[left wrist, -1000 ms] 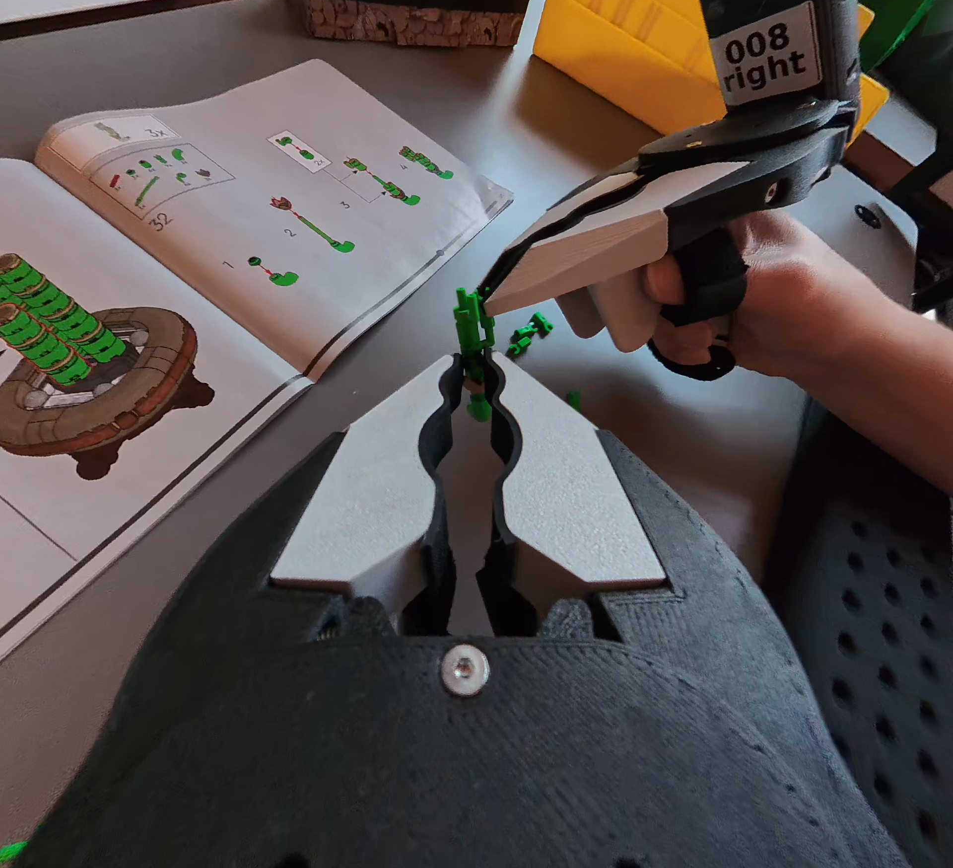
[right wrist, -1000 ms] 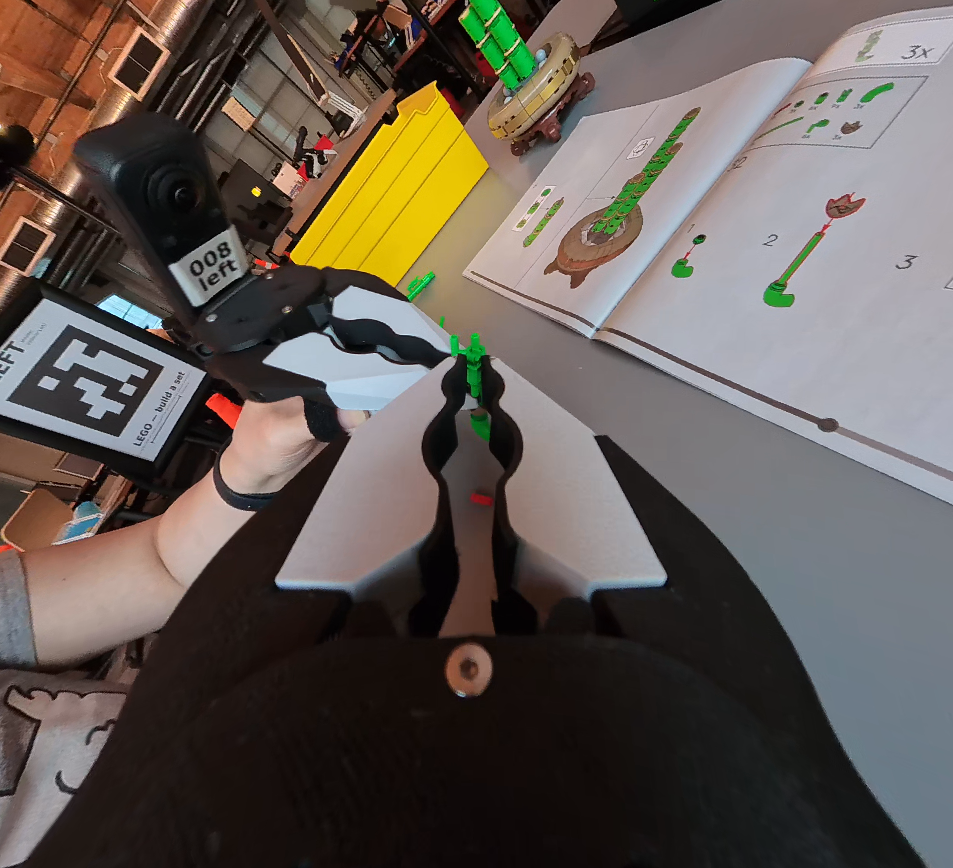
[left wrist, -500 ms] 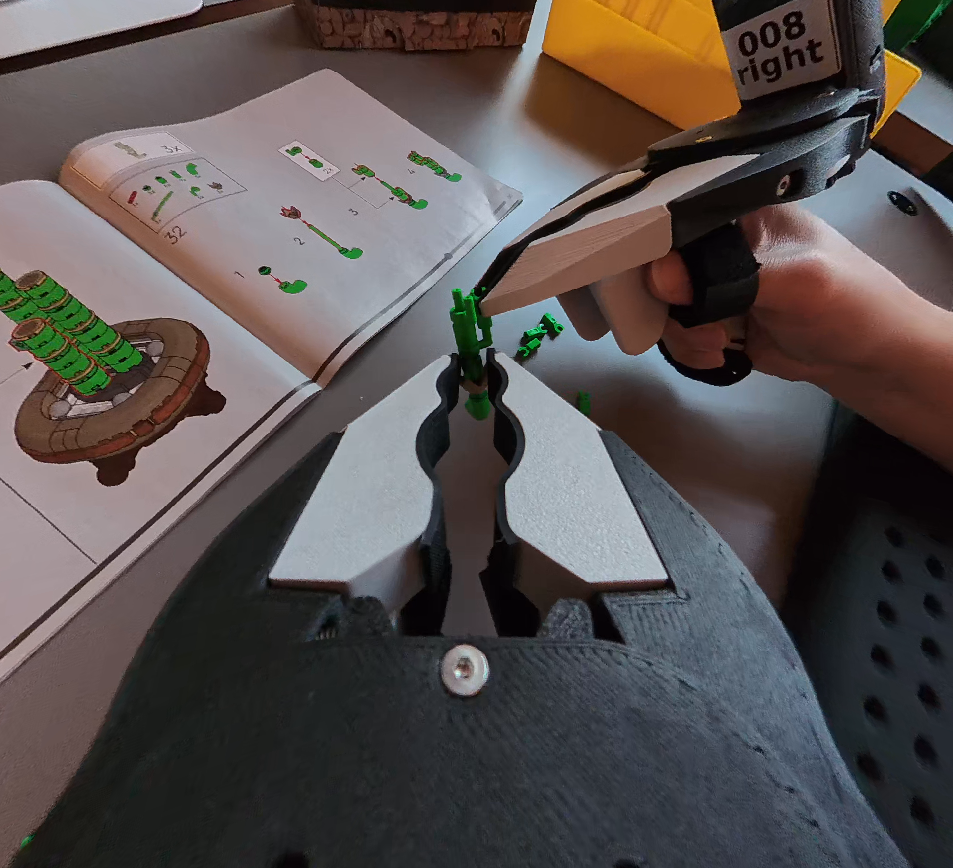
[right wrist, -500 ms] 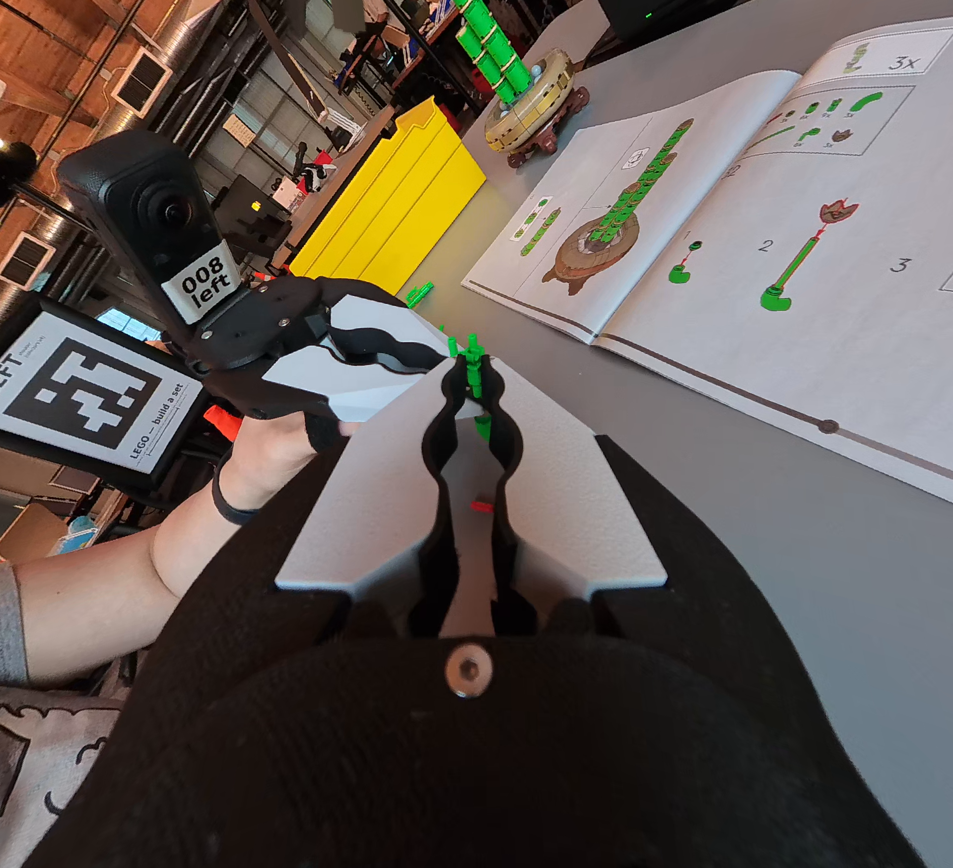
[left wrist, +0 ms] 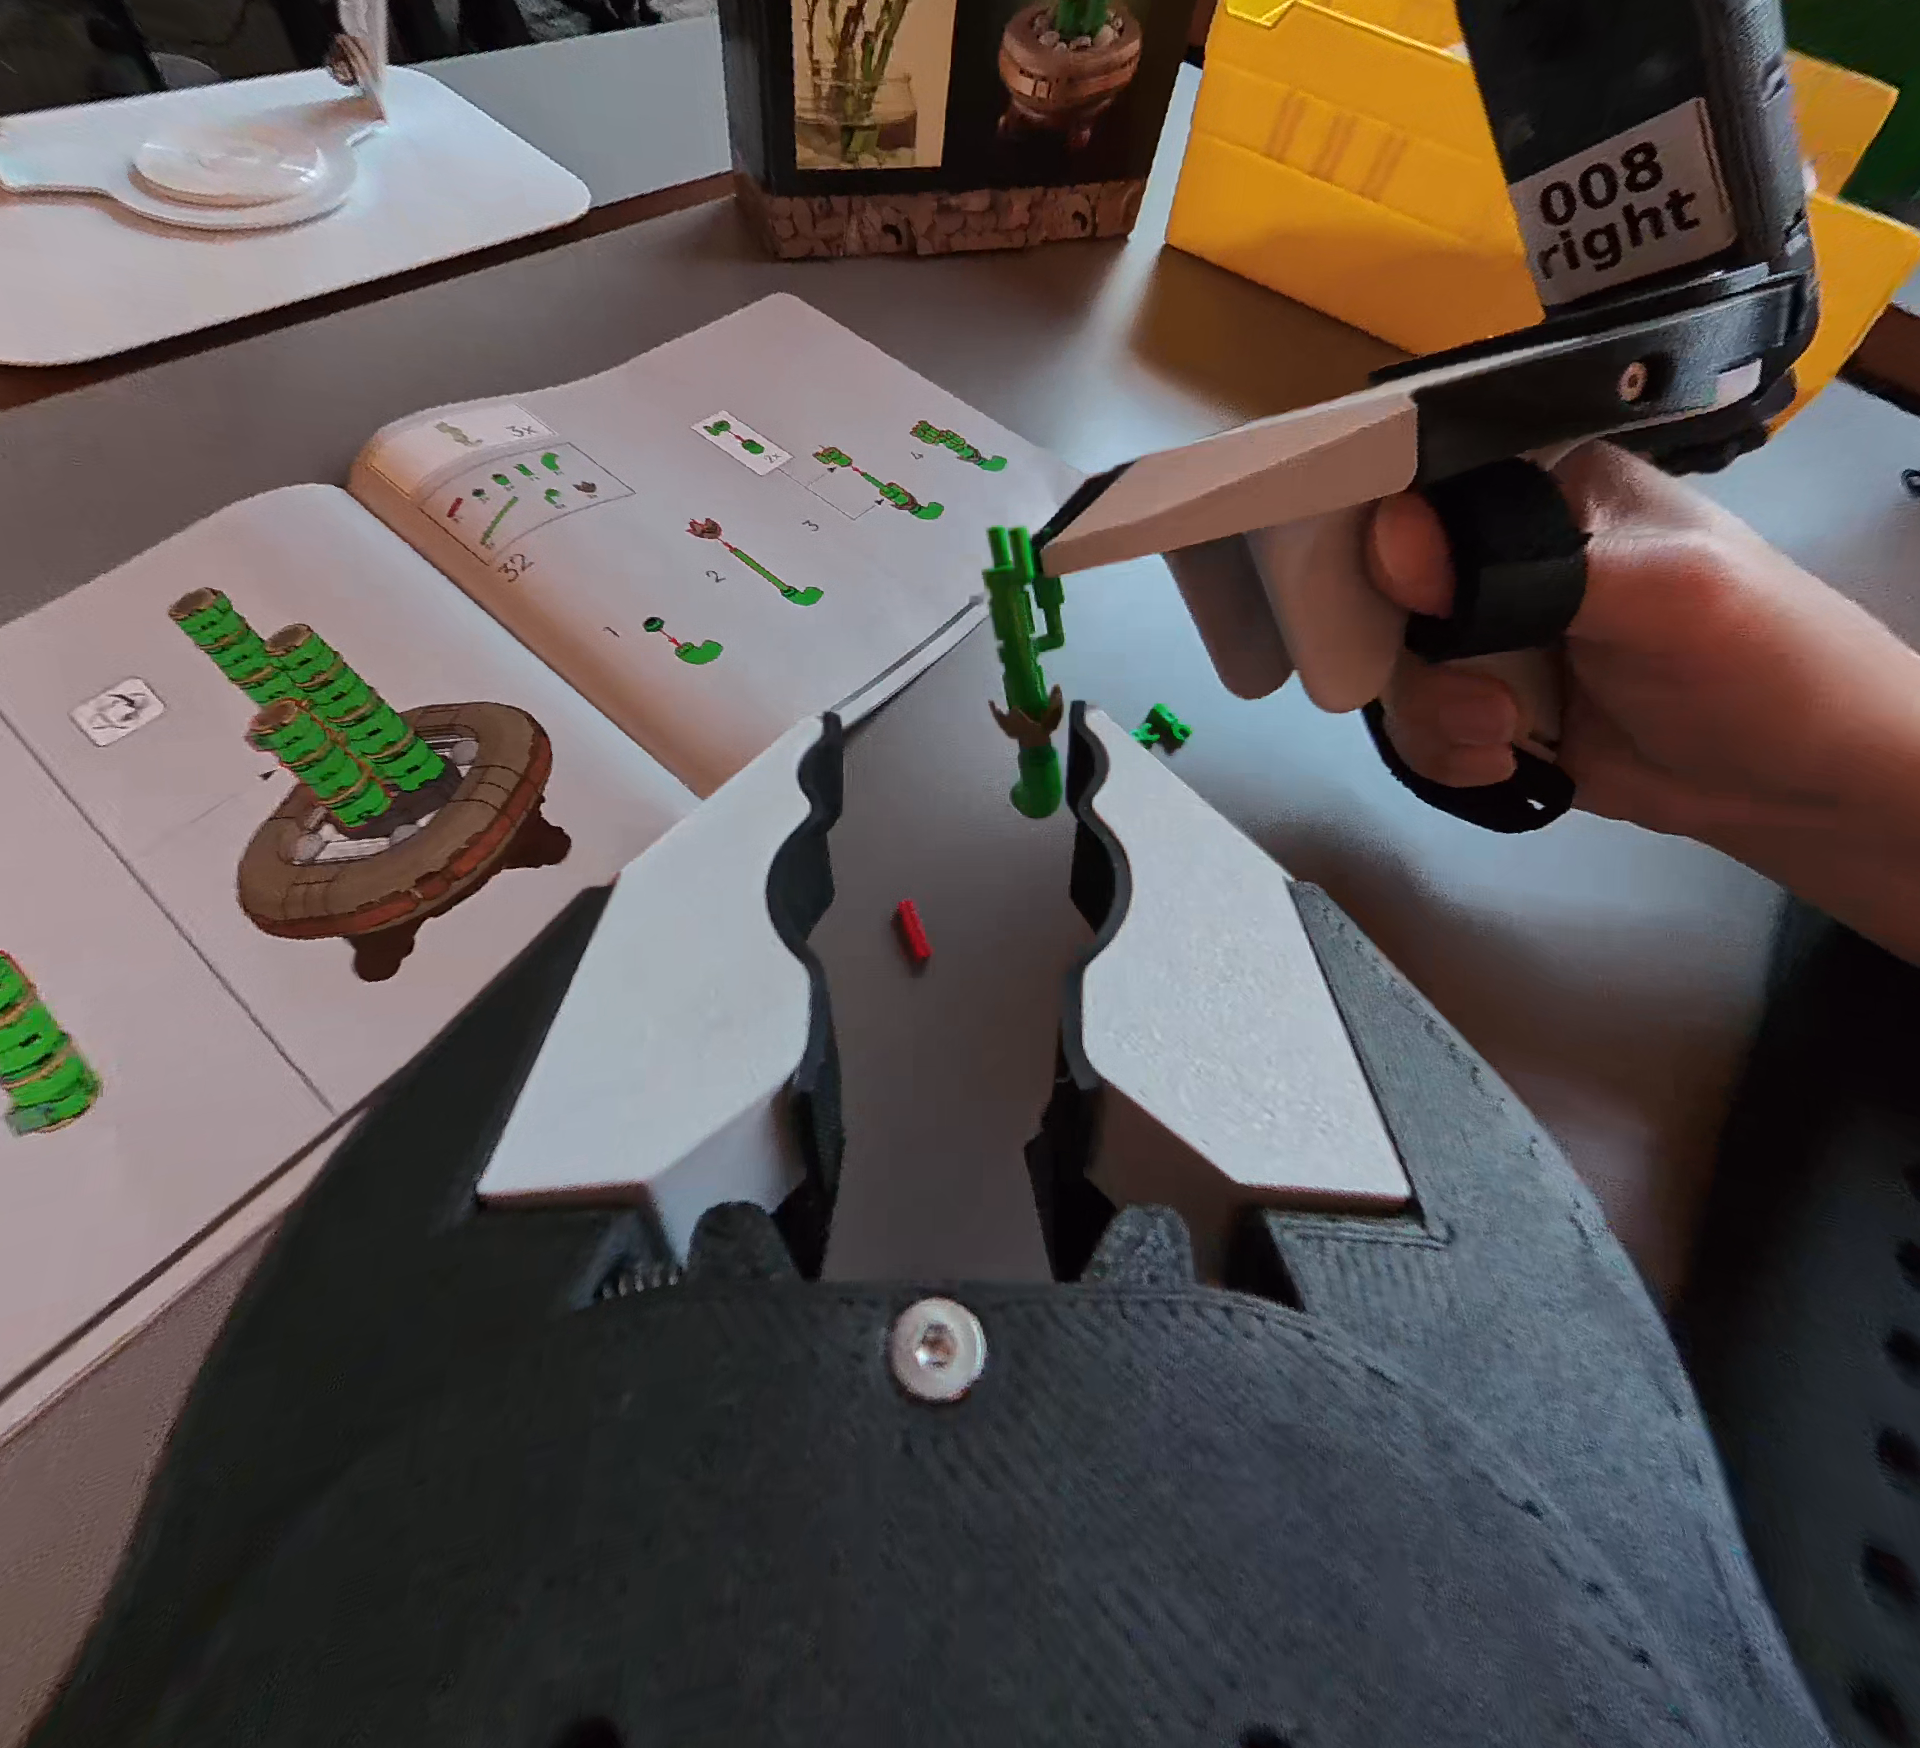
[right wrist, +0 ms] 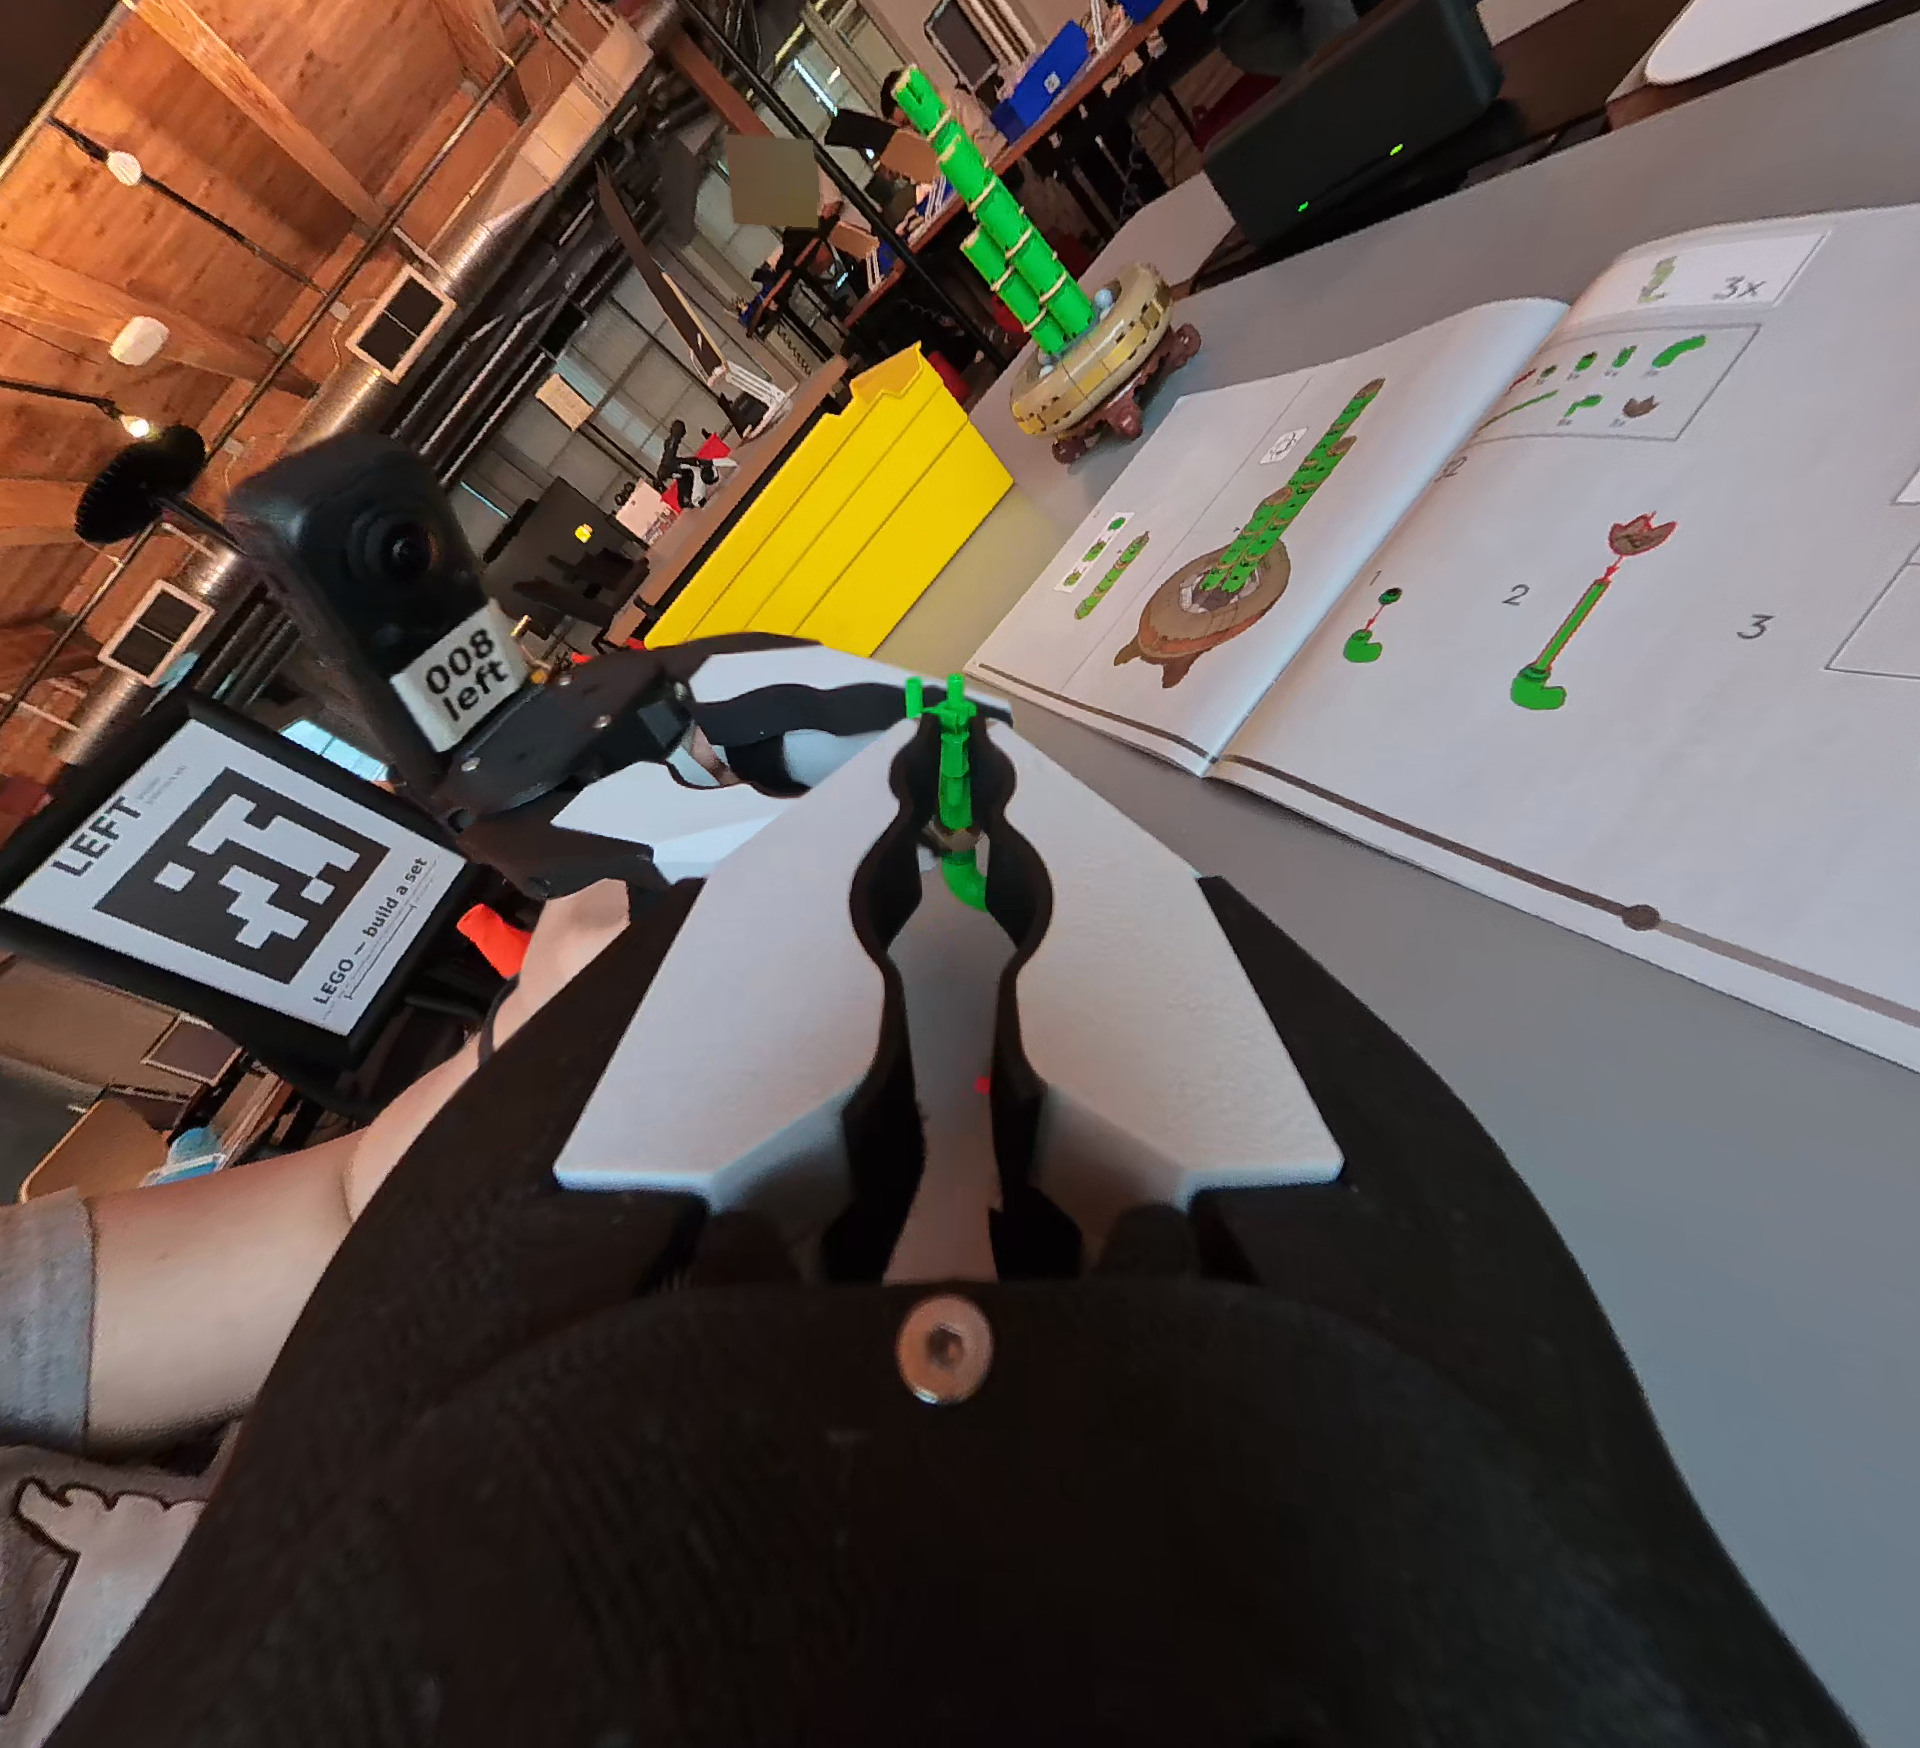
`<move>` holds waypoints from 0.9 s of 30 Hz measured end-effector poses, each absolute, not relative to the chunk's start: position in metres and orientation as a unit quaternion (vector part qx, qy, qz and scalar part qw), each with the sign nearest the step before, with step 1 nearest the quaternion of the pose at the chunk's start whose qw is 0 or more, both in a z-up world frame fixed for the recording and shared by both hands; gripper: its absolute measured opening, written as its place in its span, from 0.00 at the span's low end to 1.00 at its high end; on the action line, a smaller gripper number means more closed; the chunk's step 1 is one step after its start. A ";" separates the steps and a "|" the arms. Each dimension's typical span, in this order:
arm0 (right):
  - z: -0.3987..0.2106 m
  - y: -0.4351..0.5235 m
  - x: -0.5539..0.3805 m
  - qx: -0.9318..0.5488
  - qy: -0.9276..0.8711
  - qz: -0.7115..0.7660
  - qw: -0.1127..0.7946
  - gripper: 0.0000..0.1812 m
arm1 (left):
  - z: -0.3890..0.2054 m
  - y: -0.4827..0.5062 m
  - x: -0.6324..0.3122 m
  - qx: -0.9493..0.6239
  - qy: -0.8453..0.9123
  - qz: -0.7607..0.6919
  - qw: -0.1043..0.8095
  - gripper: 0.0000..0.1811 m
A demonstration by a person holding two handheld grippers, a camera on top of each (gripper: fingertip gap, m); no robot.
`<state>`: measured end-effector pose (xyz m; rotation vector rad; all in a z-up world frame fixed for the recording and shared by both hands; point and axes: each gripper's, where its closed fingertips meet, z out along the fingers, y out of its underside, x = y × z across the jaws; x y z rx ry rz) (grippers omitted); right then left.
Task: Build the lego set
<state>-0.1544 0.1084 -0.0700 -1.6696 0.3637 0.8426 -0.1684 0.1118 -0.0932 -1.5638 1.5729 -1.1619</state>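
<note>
Grey tabletop (left wrist: 1195,877) carries an open instruction booklet (left wrist: 582,618), and everything else is placed against that booklet. Just off its right edge, above the table, hangs the green stem assembly (left wrist: 1023,670). The right gripper (right wrist: 951,742) is pinched on its upper part; in the left wrist view only the top 2 prongs stick out past the tips. The left gripper (left wrist: 951,742) is spread wide, its right finger just beside the stem's curved foot; contact there cannot be told.

The stem's long axis runs near vertical, prongs up, curved foot and brown collar down toward the table, leaning slightly away from the booklet.

Risks, as I judge them: the hold is a small pinch near 1 end, so a nudge from the spread finger could pivot the stem or pop a joint apart. A dropped stem would land near the red pin (left wrist: 912,929) and the loose green piece (left wrist: 1162,727), both right of the booklet, and could scatter them.
</note>
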 end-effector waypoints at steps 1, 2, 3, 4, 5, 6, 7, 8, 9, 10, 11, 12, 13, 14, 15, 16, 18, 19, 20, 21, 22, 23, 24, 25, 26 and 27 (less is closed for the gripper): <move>-0.069 0.108 -0.153 -0.711 0.157 0.360 0.583 0.02 | -0.093 0.109 -0.168 -0.592 0.595 -0.453 0.300 0.23; -0.067 0.107 -0.153 -0.709 0.157 0.362 0.585 0.02 | -0.094 0.104 -0.168 -0.589 0.597 -0.465 0.286 0.23; -0.067 0.107 -0.153 -0.707 0.157 0.364 0.586 0.02 | -0.094 0.101 -0.168 -0.586 0.600 -0.470 0.276 0.22; -0.067 0.107 -0.153 -0.706 0.157 0.365 0.586 0.02 | -0.096 0.098 -0.168 -0.584 0.604 -0.470 0.271 0.22; -0.067 0.107 -0.154 -0.707 0.156 0.366 0.585 0.02 | -0.097 0.096 -0.167 -0.581 0.609 -0.467 0.271 0.22; -0.067 0.107 -0.156 -0.708 0.153 0.366 0.584 0.02 | -0.097 0.094 -0.167 -0.577 0.612 -0.464 0.276 0.20; -0.067 0.107 -0.157 -0.709 0.151 0.365 0.584 0.02 | -0.096 0.093 -0.166 -0.573 0.614 -0.462 0.284 0.18; -0.067 0.108 -0.159 -0.710 0.149 0.365 0.584 0.02 | -0.094 0.092 -0.166 -0.569 0.615 -0.461 0.292 0.16; -0.067 0.108 -0.160 -0.712 0.146 0.364 0.583 0.02 | -0.093 0.092 -0.165 -0.566 0.614 -0.461 0.299 0.15; -0.067 0.109 -0.162 -0.712 0.144 0.364 0.582 0.02 | -0.093 0.092 -0.165 -0.566 0.613 -0.461 0.302 0.14; -0.067 0.109 -0.163 -0.713 0.141 0.364 0.582 0.02 | -0.094 0.092 -0.165 -0.567 0.613 -0.460 0.301 0.13; -0.067 0.109 -0.164 -0.714 0.139 0.364 0.581 0.02 | -0.095 0.091 -0.164 -0.568 0.613 -0.461 0.297 0.13; -0.068 0.110 -0.165 -0.715 0.137 0.365 0.580 0.02 | -0.095 0.091 -0.164 -0.569 0.613 -0.463 0.293 0.13; -0.068 0.110 -0.166 -0.716 0.136 0.365 0.580 0.02 | -0.095 0.091 -0.164 -0.570 0.611 -0.466 0.290 0.12; -0.068 0.110 -0.166 -0.716 0.135 0.366 0.579 0.02 | -0.094 0.091 -0.164 -0.570 0.609 -0.469 0.290 0.12; -0.068 0.110 -0.166 -0.716 0.134 0.366 0.579 0.02 | -0.094 0.091 -0.165 -0.571 0.608 -0.471 0.288 0.12; -0.068 0.110 -0.166 -0.716 0.133 0.365 0.580 0.02 | -0.092 0.092 -0.165 -0.572 0.602 -0.479 0.285 0.12; -0.068 0.110 -0.165 -0.716 0.133 0.364 0.581 0.02 | -0.091 0.093 -0.166 -0.573 0.599 -0.484 0.282 0.12; -0.068 0.109 -0.165 -0.715 0.133 0.362 0.582 0.02 | -0.089 0.093 -0.166 -0.573 0.595 -0.490 0.279 0.12; -0.067 0.109 -0.164 -0.714 0.133 0.363 0.583 0.02 | -0.088 0.093 -0.167 -0.574 0.591 -0.497 0.274 0.12; -0.066 0.109 -0.164 -0.712 0.132 0.365 0.585 0.02 | -0.087 0.094 -0.167 -0.574 0.587 -0.503 0.270 0.12; -0.064 0.108 -0.164 -0.709 0.131 0.369 0.586 0.02 | -0.085 0.094 -0.168 -0.573 0.584 -0.510 0.265 0.11; -0.064 0.108 -0.164 -0.707 0.131 0.371 0.587 0.02 | -0.084 0.093 -0.168 -0.571 0.580 -0.520 0.259 0.11; -0.063 0.108 -0.164 -0.706 0.129 0.372 0.589 0.02 | -0.081 0.092 -0.169 -0.569 0.575 -0.532 0.251 0.11; -0.061 0.107 -0.165 -0.702 0.126 0.376 0.591 0.02 | -0.079 0.091 -0.169 -0.567 0.568 -0.546 0.241 0.12; -0.059 0.106 -0.165 -0.700 0.123 0.381 0.592 0.02 | -0.075 0.090 -0.170 -0.564 0.559 -0.563 0.227 0.12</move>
